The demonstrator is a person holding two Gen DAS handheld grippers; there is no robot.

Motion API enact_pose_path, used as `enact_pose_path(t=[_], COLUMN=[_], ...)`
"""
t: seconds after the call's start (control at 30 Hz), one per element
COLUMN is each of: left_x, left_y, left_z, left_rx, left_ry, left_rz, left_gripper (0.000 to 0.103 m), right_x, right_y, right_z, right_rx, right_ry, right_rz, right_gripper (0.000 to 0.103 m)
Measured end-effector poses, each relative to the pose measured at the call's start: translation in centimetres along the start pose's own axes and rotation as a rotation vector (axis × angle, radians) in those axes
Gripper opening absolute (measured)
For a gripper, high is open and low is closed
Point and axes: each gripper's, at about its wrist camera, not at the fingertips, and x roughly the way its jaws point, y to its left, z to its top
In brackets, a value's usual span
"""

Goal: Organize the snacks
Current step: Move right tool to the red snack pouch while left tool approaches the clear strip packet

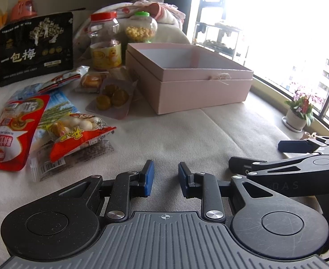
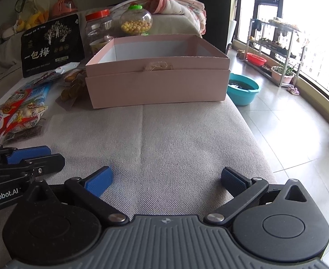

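Note:
An open pink box [image 1: 198, 89] [image 2: 155, 87] stands on the beige cushion, its inside bare. Left of it lie snack packs: a red pouch [image 1: 14, 130], a red pack of white balls [image 1: 79, 130], a tray of round brown sweets [image 1: 111, 97] and a small cake packet [image 1: 90, 81]. Behind stand a black plum pouch [image 1: 35, 47], a red-lidded jar [image 1: 105, 42] and a green-lidded jar of yellow balls [image 1: 140, 28]. My left gripper [image 1: 164, 168] hovers over bare cushion, jaws drawn in to a narrow gap, holding nothing. My right gripper [image 2: 166, 172] stands wide open beside it, nothing between its fingers.
The cushion's right edge drops to a tiled floor with a teal basin [image 2: 242, 89]. A metal rack [image 2: 274, 44] and a potted plant [image 1: 298, 112] stand by the window. A heap of blankets [image 2: 177, 4] lies behind the jars.

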Motion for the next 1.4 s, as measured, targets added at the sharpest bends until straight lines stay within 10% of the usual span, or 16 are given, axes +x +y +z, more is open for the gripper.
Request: enact_pose_path(t=[0.5,0.8,0.97,1.4], left_x=[-2.1,-7.5,-7.3,-4.8], left_y=[5.4,18.5,25.4,29.7], left_z=[3.4,6.4,5.6,2.0], left_rx=[-0.138,-0.301,-0.408,-0.533], left_ry=[0.057,-0.143,-0.101,-0.038], left_rz=[-0.211,0.103,0.259,0.185], left_gripper=[0.028,0.028,0.028,0.028], right_x=[0.5,0.4,2.5,7.2], right_y=[0.9,9.4,17.4,29.4], right_z=[1.3,5.6,8.2,7.9], right_rx=[-0.043,-0.132,-0.203,-0.439], right_ry=[0.087,-0.033,-0.018,-0.054], right_rz=[-0.005,0.195,0.339,0.288], right_gripper=[0.103,0.103,0.103,0.103])
